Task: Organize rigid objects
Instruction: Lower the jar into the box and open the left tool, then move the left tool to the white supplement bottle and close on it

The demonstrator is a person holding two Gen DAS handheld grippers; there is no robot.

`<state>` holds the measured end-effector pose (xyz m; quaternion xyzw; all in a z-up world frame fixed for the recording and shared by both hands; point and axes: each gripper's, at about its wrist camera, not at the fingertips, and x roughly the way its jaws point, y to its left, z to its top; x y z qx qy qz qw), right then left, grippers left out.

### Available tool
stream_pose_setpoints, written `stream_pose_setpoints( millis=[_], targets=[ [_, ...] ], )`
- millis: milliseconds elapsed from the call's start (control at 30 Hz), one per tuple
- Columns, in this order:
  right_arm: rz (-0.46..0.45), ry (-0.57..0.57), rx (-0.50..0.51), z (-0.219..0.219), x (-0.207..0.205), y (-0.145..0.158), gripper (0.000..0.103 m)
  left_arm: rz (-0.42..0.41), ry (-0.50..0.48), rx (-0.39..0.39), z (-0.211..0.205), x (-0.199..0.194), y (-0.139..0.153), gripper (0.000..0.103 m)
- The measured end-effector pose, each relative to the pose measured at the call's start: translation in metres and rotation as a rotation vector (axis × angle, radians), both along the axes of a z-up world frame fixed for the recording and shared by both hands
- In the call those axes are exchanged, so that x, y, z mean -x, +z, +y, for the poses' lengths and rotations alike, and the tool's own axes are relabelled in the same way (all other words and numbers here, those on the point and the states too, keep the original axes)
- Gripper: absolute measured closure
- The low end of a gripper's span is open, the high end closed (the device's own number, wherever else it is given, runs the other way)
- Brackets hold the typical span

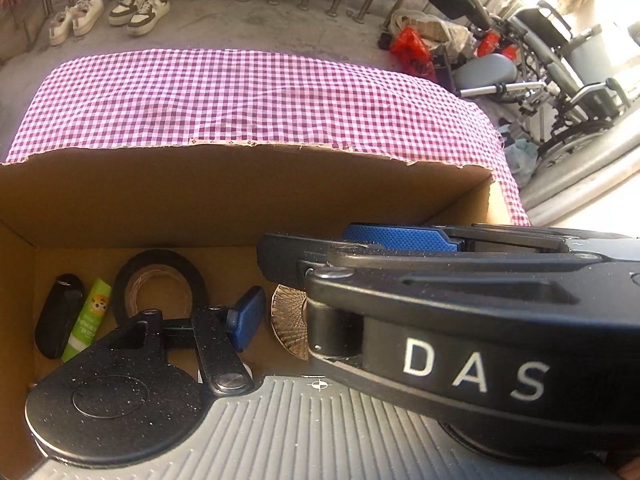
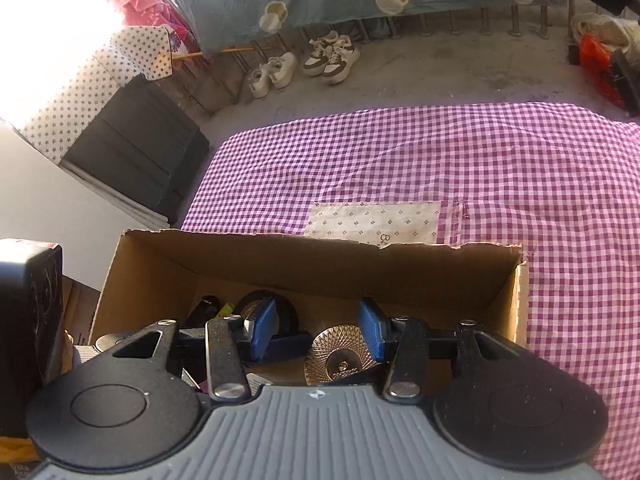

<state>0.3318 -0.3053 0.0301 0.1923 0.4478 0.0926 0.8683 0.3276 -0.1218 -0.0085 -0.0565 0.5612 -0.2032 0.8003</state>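
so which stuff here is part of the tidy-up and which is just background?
Job:
- cardboard box
- roll of black tape
- green tube
- black oblong case
- patterned metal disc
- left gripper, right gripper, both over the box

Lying about:
- checked cloth
- shoes
- wheelchair
- red bags

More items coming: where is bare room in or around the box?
Bare: box floor between disc and right wall; the checked cloth beyond the box. Crowded: box's left end, where black case, green tube and tape roll lie close together.
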Motion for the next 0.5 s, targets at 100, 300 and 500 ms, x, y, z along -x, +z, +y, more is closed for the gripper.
stream_pose_setpoints(
  millis=[100,300,500],
  targets=[
    [-0.059,-0.010,-0.021,0.000,0.015,0.013,0.054,-0.020,-0.030,0.019,-0.001,0.010,0.011,0.035],
    [-0.264,-0.095,-0.042,0.000,0.085,0.056,0.054,-0.159,-0.129,0.016,0.000,0.052,0.054,0.029],
    [-0.467,-0.167,-0.145,0.000,0.191,0.082,0.047,-0.342,-0.256,0.062,0.019,0.125,0.100,0.015]
  ],
)
